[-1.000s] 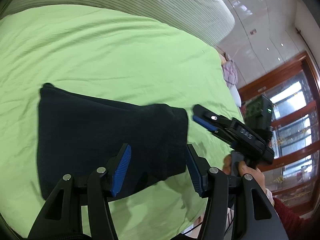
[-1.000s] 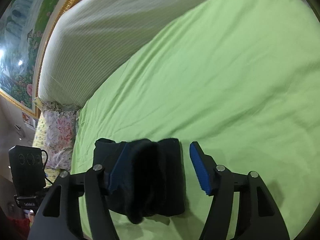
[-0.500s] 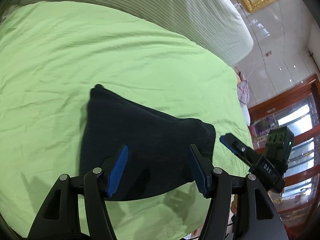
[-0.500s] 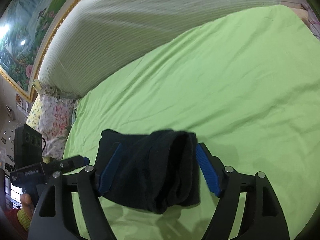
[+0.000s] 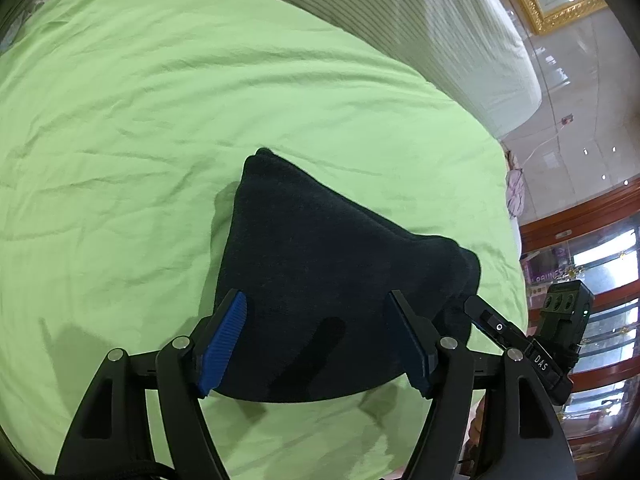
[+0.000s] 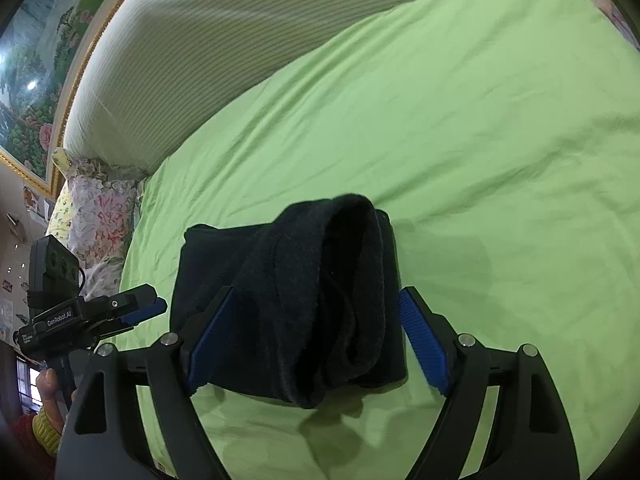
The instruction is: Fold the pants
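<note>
The black pants [image 5: 320, 280] lie folded into a thick bundle on the green bed sheet [image 5: 160, 120]. My left gripper [image 5: 320, 344] is open and empty, hovering over the bundle's near edge. My right gripper [image 6: 316, 340] is open and empty, its fingers on either side of the bundle's layered end [image 6: 320, 300] without gripping it. In the left wrist view the right gripper [image 5: 500, 328] shows at the bundle's right end. In the right wrist view the left gripper [image 6: 140, 308] shows at its left.
A white striped headboard cushion [image 6: 220, 40] runs along the far side of the bed. A floral pillow [image 6: 96, 220] lies at the left. A framed painting [image 6: 28, 80] hangs on the wall. The bed edge lies at the right in the left wrist view [image 5: 516, 240].
Both grippers have drawn back and turned, so the bundle has shifted toward the centre of both views. The pants themselves have not moved. Both grippers stay open.
</note>
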### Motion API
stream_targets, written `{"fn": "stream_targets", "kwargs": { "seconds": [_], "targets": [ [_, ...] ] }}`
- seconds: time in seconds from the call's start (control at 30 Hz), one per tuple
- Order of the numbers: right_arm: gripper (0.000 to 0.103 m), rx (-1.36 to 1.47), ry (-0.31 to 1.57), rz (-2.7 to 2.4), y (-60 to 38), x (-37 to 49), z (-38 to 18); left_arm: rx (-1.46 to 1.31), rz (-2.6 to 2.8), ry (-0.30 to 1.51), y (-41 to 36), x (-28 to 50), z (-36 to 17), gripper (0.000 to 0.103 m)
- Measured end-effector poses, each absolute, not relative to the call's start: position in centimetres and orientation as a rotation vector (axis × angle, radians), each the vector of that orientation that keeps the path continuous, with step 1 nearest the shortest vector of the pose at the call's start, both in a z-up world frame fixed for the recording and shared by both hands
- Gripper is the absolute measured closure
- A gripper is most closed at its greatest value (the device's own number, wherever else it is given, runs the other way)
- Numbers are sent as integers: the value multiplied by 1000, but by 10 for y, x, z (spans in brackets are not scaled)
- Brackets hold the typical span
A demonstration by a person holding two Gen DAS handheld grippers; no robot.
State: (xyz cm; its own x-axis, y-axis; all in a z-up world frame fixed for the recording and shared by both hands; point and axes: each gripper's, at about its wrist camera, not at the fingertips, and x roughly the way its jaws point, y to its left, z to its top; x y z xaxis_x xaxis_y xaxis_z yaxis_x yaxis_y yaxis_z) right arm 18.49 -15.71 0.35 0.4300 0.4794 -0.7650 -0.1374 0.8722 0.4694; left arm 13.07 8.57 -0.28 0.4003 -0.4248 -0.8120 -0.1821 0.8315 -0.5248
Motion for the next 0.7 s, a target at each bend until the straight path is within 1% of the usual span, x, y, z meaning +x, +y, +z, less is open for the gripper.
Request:
{"fn": "stream_targets", "kwargs": {
  "seconds": [0.23,0.4,0.7],
  "targets": [
    [21,367,1099,391,-162,190,-15,-593,-137,1199,88,134,-22,29],
    [21,395,1116,384,-169,193,-28,-576,-109,1197,88,138,-28,29],
    [21,470,1134,386,-183,194,-46,-606,-91,1239,97,144,-56,29]
  ]
}}
